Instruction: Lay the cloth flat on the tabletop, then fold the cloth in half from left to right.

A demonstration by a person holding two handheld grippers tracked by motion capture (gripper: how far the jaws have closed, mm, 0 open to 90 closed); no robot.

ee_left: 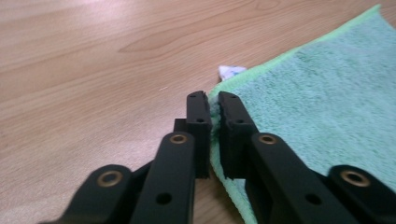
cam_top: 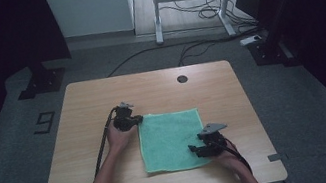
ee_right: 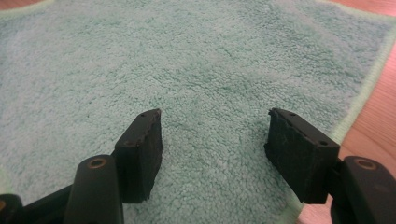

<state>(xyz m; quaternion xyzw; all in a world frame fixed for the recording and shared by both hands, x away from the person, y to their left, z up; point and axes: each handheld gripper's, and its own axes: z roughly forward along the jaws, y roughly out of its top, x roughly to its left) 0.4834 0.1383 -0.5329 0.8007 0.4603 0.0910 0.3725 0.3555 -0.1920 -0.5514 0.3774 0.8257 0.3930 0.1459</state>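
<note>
— Towel (cam_top: 169, 138) first: where does it lie? 
— Flat on the wooden table (cam_top: 79, 116), green, spread out square between the two hands. The left gripper (ee_left: 212, 105) sits at its far left corner, the right gripper (ee_right: 215, 126) over its near right part.

— What are the jaws doing? 
— On the left they are closed on the towel's hem; in the left gripper view the pale green edge is pinched between the two black pads. On the right they stand apart, with only terry cloth below and nothing between them.

— So the step is taking hold of the cloth? 
— I judge so, probably ahead of a fold. To do it well, the right gripper should slide to the near right corner, tip down until one pad gets under the hem, and close on a single layer.

— Any risk? 
— Lifting one side early would drag the towel askew. Both grips should be firm first.
</note>
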